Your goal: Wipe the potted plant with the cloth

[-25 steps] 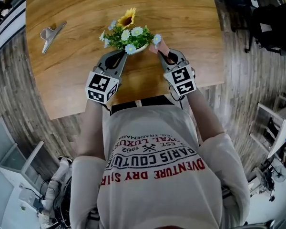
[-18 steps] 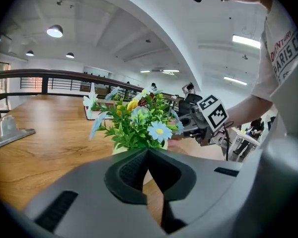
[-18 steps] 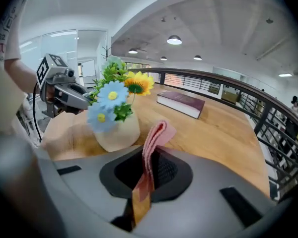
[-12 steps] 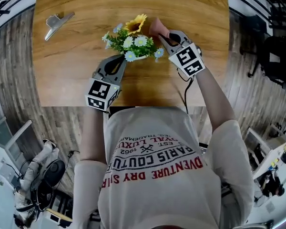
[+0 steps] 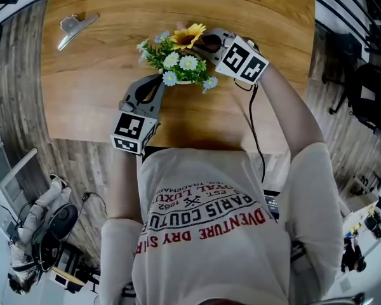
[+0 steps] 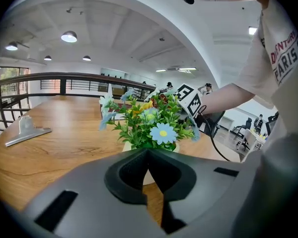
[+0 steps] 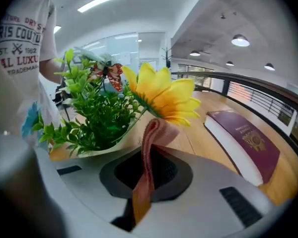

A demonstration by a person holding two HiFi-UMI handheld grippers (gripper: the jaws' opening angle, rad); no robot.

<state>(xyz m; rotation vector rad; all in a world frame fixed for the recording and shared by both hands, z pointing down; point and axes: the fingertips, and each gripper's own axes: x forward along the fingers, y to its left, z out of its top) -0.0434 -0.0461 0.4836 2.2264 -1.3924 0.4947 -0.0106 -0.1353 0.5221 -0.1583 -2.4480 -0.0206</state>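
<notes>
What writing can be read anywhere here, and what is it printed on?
"PARIS COUTUR", ends hidden: person's T-shirt.
"DVENTURE DRY S", red, cut off: same.
"EST. 1962": same.
"YAL LUXUR", cut off: same.
"TRADEMAR", cut off: same.
Maroon book: gold emblem, lettering too blurred to read.
Cubes on the left hand-held gripper and right hand-held gripper: marker patterns only, no words.

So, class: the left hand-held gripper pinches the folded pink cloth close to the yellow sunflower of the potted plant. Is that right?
No, the side is wrong. It is the right hand-held gripper that pinches the folded pink cloth close to the yellow sunflower of the potted plant, as the right gripper view shows. The left hand-held gripper is shut with nothing between its jaws.
</notes>
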